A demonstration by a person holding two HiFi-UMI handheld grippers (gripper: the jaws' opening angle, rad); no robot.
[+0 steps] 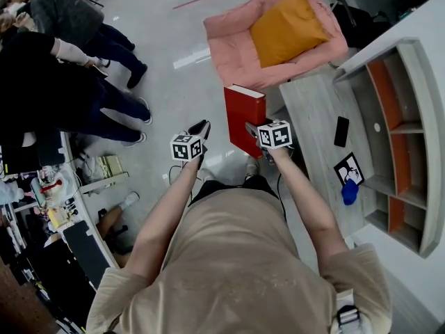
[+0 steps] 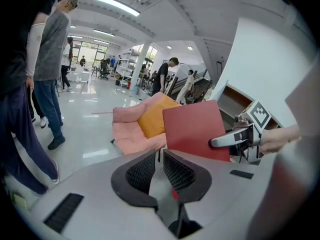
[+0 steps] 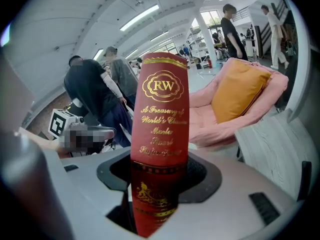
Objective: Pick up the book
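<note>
gold title on book (image 3: 160,119), right gripper view only

The book (image 3: 160,134) has a smooth red cover with shiny gilt lettering. The armchair (image 1: 226,51) is soft pink cloth, its cushion (image 1: 288,26) orange fabric. The table (image 1: 313,110) shows pale wood grain; the floor (image 1: 160,40) gleams.

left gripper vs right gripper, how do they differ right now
The left gripper is empty, jaws nearly together; the right gripper is clamped on the red book. In the head view the left gripper sits clear of the book, over the floor, while the right gripper holds its near end. Both carry a marker cube.
</note>
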